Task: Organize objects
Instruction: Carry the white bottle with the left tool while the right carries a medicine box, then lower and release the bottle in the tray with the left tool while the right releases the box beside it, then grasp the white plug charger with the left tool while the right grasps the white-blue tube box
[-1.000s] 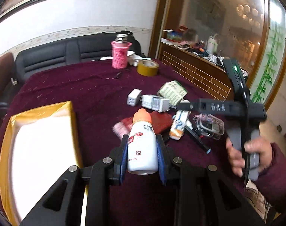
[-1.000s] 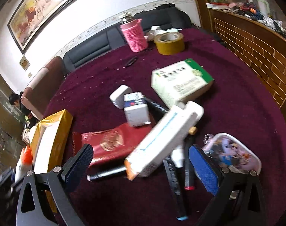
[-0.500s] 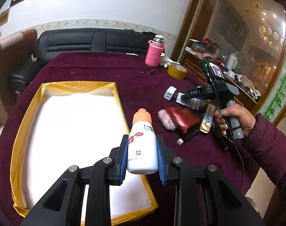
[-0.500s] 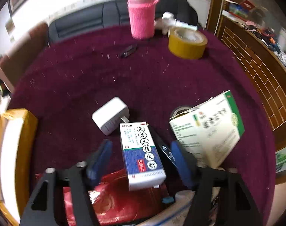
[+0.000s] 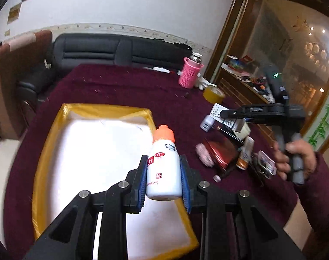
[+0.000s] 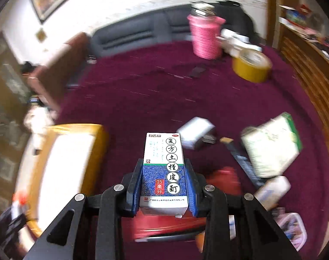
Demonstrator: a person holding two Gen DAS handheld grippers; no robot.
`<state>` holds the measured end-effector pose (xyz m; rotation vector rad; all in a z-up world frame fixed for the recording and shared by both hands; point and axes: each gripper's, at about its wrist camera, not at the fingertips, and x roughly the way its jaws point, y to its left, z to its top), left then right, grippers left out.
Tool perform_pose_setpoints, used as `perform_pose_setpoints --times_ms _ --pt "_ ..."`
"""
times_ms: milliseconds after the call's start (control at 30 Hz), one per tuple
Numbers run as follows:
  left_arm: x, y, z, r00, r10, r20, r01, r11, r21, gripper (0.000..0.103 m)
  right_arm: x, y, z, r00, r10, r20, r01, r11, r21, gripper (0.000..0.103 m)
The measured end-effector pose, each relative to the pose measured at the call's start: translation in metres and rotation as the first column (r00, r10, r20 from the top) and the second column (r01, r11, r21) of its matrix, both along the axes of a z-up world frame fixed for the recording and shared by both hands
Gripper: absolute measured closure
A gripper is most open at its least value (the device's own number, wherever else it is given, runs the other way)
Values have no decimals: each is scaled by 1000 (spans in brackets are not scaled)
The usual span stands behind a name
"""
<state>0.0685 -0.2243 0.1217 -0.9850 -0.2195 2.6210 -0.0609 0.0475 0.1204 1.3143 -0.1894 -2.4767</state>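
Observation:
My left gripper (image 5: 163,160) is shut on a white bottle with an orange cap (image 5: 163,169), held over the right side of the gold-rimmed white tray (image 5: 104,111). In the right wrist view my right gripper (image 6: 164,164) has its jaws closing on a blue-and-white medicine box (image 6: 163,151). The pads press both its sides and it hangs above the maroon tablecloth. The left wrist view shows that gripper (image 5: 225,114) at the right, in a person's hand (image 5: 294,158), with the box (image 5: 229,120) between its fingers. The tray (image 6: 95,143) lies left of the box.
A pile sits right of the tray: white charger (image 5: 206,123), red packet (image 5: 220,151), green-and-white box (image 6: 272,145), white tube (image 6: 272,190), pens. Further back stand a pink-wrapped flask (image 5: 191,74) and yellow tape roll (image 5: 214,94). A black sofa and wooden cabinet border the table.
My left gripper has swung left with the bottle, bringing the tray under it. My right gripper went from wide open to closed on the medicine box and lifted it off the pile.

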Motion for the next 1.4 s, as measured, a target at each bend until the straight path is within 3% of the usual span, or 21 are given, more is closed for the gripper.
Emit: perform_pose_setpoints --times_ms 100,267,500,667,767,800,833,933,1067,1133,1200,1400 --pt "-27 -3 5 1000 12 0 -12 998 -55 77 -6 -44 7 998 67 17 -65 994 -87 66" --pt "-89 -18 -20 993 56 103 -52 998 -37 77 -29 -116 -13 992 101 73 -88 982 -165 66" --pt "-132 -40 -67 967 122 224 -137 989 52 77 -44 -172 -52 993 71 90 -65 996 -66 66" --pt "-145 -43 -81 962 125 241 -147 986 77 77 -50 -181 -62 996 66 68 -67 998 4 65" --pt "-150 -47 -84 959 136 248 -161 983 85 64 -52 -183 -63 997 59 47 -61 997 41 64" --pt "-150 -47 -83 959 138 249 -164 983 86 54 -53 -182 -63 998 50 38 -52 997 49 63" --pt "-152 -48 -83 958 144 250 -170 982 88 47 -53 -181 -63 998 46 37 -48 998 49 54" --pt "-150 -50 -79 958 143 248 -174 979 108 41 -51 -173 -60 999 35 30 -36 999 17 38" --pt "-129 -54 -67 953 186 240 -222 966 133 33 -37 -147 -44 1000 9 -15 -9 1000 -5 36" --pt "-108 -50 -61 956 205 209 -238 960 146 22 -26 -127 -36 999 -5 -44 5 1000 -2 27" --pt "-91 -40 -59 962 198 187 -229 960 159 21 -15 -100 -33 997 -36 -65 36 999 -6 22" --pt "-68 -3 -80 951 190 246 -197 980 2 21 17 -2 -35 984 -178 -30 176 982 -70 22"
